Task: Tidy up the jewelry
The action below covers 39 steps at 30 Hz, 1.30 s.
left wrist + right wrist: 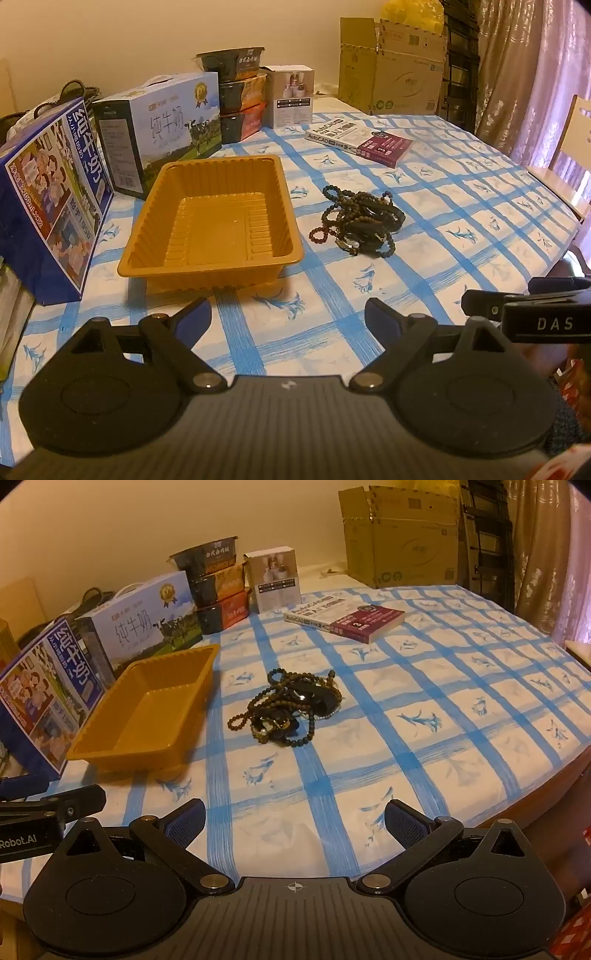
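Note:
A tangled pile of dark bead bracelets and jewelry [360, 221] lies on the blue-checked tablecloth, right of an empty orange plastic tray [214, 218]. In the right wrist view the pile [291, 709] sits mid-table and the tray [147, 709] is to its left. My left gripper [288, 321] is open and empty, held near the table's front edge, short of the tray. My right gripper [295, 823] is open and empty, well short of the pile. Each gripper's body shows at the other view's edge.
Milk cartons [162, 125] and a blue box [51, 192] stand left of and behind the tray. Stacked food bowls [240, 96], a small white box [291, 96], a book [360, 142] and a cardboard box [391, 62] are at the back. The table edge curves at right.

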Motion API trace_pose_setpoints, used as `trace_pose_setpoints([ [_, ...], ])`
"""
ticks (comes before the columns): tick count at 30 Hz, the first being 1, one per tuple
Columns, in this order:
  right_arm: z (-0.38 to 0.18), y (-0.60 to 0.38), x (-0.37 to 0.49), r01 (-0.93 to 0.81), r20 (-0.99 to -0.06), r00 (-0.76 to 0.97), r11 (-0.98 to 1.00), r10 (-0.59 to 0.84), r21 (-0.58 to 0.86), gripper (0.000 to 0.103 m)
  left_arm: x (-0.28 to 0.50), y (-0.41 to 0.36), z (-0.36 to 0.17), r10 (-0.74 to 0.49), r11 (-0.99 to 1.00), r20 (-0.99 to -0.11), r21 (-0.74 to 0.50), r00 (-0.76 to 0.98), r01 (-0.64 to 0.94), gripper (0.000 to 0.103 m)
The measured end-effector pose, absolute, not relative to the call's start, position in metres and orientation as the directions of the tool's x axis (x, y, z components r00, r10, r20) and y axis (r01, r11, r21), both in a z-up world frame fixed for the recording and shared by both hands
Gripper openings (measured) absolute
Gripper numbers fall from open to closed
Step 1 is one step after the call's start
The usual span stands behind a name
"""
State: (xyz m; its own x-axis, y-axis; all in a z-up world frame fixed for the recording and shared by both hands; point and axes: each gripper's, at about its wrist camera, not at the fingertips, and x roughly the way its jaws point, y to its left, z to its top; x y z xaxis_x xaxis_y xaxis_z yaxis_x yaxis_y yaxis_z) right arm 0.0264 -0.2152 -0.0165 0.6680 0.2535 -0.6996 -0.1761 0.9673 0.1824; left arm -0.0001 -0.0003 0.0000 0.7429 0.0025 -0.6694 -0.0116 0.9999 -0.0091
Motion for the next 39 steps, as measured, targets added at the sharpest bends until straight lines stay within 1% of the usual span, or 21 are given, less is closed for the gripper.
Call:
trace_pose_setpoints([
  [39, -0.0131, -0.2136, 0.0268, -0.177, -0.694, 0.675, 0.968, 0.253, 0.181, 0.103, 0.0000, 0.0002, 0.0002, -0.007, 1.000, -0.672, -0.023, 0.740, -0.011, 0.089],
])
